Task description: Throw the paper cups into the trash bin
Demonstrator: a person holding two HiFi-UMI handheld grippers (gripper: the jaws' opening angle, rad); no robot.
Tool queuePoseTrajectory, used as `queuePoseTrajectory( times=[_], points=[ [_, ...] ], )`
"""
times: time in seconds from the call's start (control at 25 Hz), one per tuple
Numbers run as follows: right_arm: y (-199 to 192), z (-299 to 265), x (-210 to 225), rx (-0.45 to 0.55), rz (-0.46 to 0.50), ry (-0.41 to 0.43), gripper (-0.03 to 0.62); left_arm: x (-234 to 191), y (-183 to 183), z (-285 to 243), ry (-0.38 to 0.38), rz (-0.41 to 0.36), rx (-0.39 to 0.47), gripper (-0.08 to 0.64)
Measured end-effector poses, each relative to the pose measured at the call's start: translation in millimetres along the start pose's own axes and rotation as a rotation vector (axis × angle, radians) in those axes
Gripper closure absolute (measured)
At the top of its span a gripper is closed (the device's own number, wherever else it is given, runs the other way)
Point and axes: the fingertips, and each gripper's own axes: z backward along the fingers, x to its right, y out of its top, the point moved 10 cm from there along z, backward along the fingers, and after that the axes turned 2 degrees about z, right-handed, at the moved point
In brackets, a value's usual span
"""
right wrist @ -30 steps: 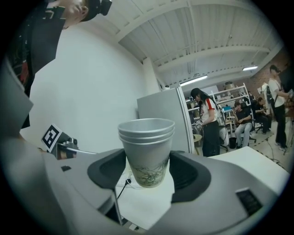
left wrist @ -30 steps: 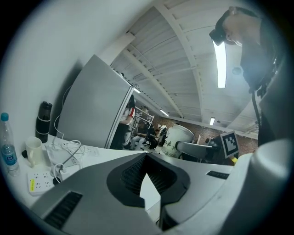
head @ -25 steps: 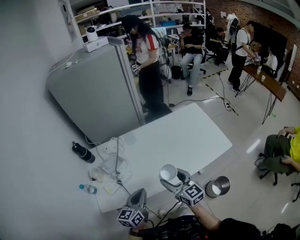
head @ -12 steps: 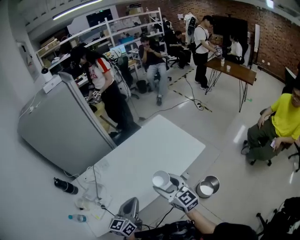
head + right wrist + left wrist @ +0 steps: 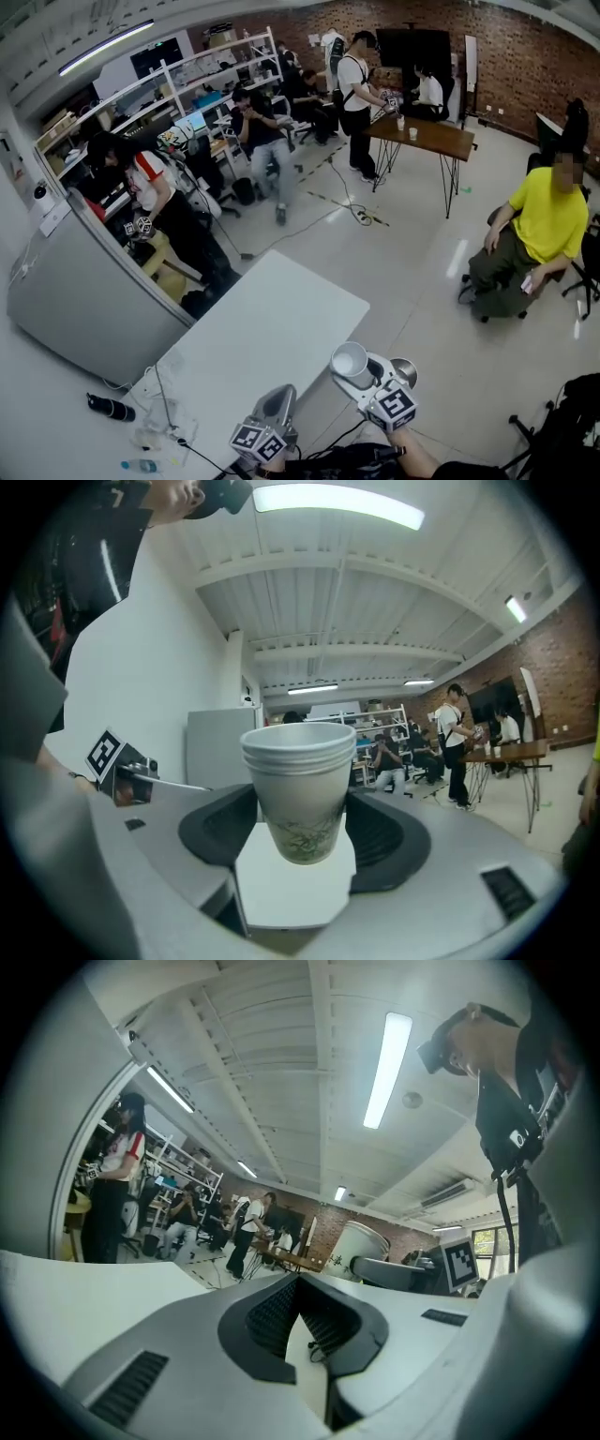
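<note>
Head view: right gripper (image 5: 356, 370) is pinching a nested stack of paper cups (image 5: 351, 360), rim up. The metal trash bin (image 5: 406, 368) is sitting on the floor just right of it, half hidden behind its body. Left gripper (image 5: 279, 398) is hanging beside, over the white table (image 5: 281, 309) edge.

Left gripper view: jaws are pressed together, empty; cups are showing to its right.

Right gripper view: pads are squeezing the stack's lower half. Best to centre it over the bin mouth, then spread the jaws low. Nothing is blocking; the seated person (image 5: 544, 220) is well apart.
</note>
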Motion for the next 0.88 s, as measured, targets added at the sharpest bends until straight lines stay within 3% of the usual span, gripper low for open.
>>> queuePoseTrajectory(
  times=[0.36, 0.88],
  points=[
    [14.2, 70.9, 70.6, 0.020, 0.003, -0.222, 0.287, 49.1, -6.3, -111.0, -0.223, -0.022, -0.055, 0.555],
    [22.2, 126.5, 94.5, 0.062, -0.014, -0.546, 0.287, 60.9, -6.3, -191.0, -0.494, -0.025, -0.159, 0.555]
  ],
)
